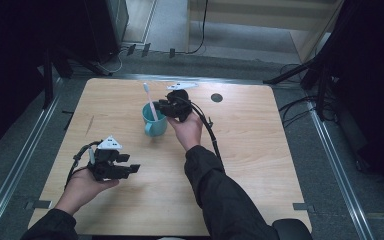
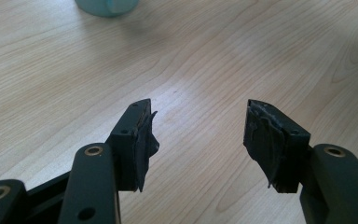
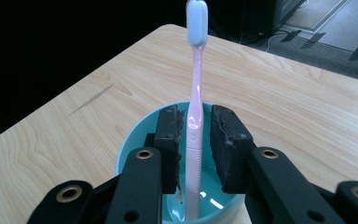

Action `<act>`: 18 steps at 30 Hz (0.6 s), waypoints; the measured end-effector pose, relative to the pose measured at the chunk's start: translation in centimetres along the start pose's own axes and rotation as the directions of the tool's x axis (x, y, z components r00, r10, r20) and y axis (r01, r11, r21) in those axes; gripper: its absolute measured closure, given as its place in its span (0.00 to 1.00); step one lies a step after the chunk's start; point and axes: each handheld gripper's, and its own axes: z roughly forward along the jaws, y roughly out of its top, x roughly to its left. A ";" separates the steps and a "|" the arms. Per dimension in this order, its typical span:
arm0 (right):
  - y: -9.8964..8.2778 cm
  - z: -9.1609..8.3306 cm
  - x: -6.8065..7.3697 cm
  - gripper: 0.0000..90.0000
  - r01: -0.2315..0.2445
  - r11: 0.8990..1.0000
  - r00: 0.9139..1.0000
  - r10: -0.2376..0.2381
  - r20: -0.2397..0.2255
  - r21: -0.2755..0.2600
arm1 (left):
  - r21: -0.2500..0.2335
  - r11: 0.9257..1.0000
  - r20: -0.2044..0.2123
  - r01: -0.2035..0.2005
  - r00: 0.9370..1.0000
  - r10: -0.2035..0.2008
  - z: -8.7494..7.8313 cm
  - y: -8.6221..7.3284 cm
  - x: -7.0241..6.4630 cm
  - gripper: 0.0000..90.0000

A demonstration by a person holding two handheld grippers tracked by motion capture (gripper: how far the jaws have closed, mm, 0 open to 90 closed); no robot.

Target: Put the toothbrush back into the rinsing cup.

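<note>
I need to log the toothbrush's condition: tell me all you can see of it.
The toothbrush looks like glossy plastic: a pale pink handle, ribbed low down, and a whitish-blue head on top. It stands nearly upright in the teal cup, foot on the cup's floor. The right tool flanks its handle, jaws slightly apart from it.

One wooden tabletop (image 1: 240,165) carries one teal mug (image 1: 154,121), and one pink toothbrush (image 1: 150,101) stands in that mug. Two grippers are counted: the left gripper (image 1: 134,168) and the right gripper (image 1: 158,106), each with two black jaws. One round dark hole (image 1: 216,97) sits in the tabletop's far part.
</note>
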 end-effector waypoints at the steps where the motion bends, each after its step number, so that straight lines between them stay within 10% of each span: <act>1: 0.1 -0.2 0.0 0.80 0.000 1.000 1.000 0.000 -0.003 -0.002 | 0.000 1.000 0.000 0.001 1.000 -0.001 0.0 0.0 0.0 0.47; 18: 0.4 -3.7 -0.1 0.73 0.039 0.999 0.998 -0.037 -0.051 0.028 | 0.010 1.000 0.001 0.010 1.000 -0.010 0.4 0.1 0.1 0.45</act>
